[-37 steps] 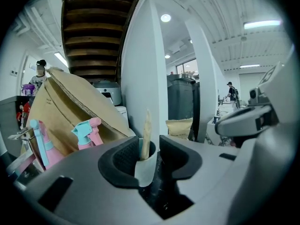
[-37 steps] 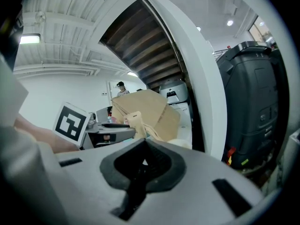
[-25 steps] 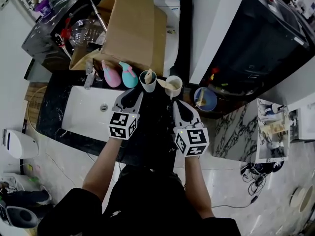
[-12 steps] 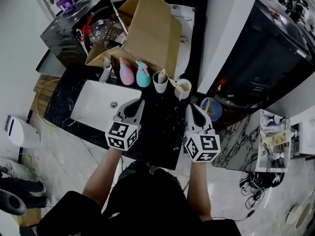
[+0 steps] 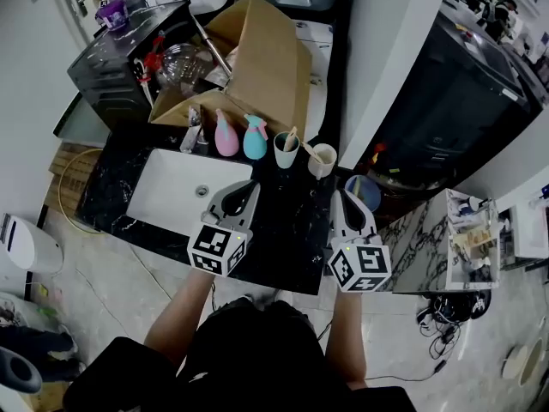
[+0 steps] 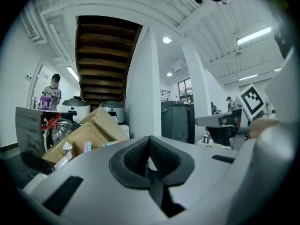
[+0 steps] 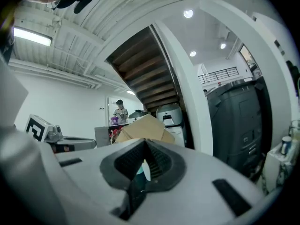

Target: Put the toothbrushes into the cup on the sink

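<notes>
Both grippers are held level over the front edge of the black counter point(image 5: 287, 230), side by side and apart from each other. The left gripper point(image 5: 247, 188) has its two fingers point(image 6: 132, 156) pressed together at the tips, and nothing is between them. The fingers point(image 7: 125, 162) of the right gripper point(image 5: 346, 197) also meet at their tips and they are empty too; only a thin slit stays open lower down between the pads. Ahead of the fingertips, well apart from them and roughly between the two grippers, two cups stand on the counter. The pale green cup point(image 5: 285, 152) is nearer to the left fingers and a toothbrush point(image 5: 291, 135) leans inside it. The beige cup point(image 5: 322, 162) is nearer to the right fingers and a second toothbrush point(image 5: 306, 149) sticks out of it toward the green cup. The two cups are just beside each other. To the left of the green cup, farther ahead of the left fingers, stand a teal bottle point(image 5: 255, 138) and a pink bottle point(image 5: 226, 135), close together. The white sink point(image 5: 176, 191) lies to the left of the left fingers, just beside them. A blue bowl point(image 5: 367, 190) is just beside the right fingertips, on their right, partly hidden by that gripper. Behind the bottles and cups, far ahead of all the fingers, an open cardboard box point(image 5: 262, 54) leans over the counter.
</notes>
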A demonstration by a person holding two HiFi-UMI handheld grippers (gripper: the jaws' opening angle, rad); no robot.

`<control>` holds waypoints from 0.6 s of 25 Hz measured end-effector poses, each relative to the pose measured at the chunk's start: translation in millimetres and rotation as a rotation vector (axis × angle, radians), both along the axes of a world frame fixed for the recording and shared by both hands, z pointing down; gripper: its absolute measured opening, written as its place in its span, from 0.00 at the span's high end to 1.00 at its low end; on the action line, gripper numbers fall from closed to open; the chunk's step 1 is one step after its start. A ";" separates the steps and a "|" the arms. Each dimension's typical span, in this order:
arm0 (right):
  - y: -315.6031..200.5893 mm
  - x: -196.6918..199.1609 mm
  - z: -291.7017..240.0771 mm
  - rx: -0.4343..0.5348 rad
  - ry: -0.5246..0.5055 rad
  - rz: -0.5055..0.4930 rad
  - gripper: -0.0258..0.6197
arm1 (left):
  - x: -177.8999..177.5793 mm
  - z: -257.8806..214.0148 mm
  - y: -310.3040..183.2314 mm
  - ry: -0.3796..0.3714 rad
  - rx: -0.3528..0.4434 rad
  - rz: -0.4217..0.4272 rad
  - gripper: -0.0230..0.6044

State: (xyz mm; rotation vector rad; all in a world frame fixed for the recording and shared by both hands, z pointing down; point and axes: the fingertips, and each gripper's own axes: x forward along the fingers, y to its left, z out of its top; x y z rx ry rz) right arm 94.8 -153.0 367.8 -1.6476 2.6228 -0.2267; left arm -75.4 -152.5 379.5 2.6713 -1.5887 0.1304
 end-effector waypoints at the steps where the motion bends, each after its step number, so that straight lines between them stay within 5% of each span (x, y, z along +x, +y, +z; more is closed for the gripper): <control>1: 4.5 -0.6 -2.9 0.004 0.002 0.018 0.96 | -2.0 -2.3 3.3 -0.004 0.004 0.016 0.96; 15: 74.1 -33.0 -42.8 0.060 0.032 0.184 0.96 | -42.7 -27.7 37.1 0.034 0.077 0.153 0.96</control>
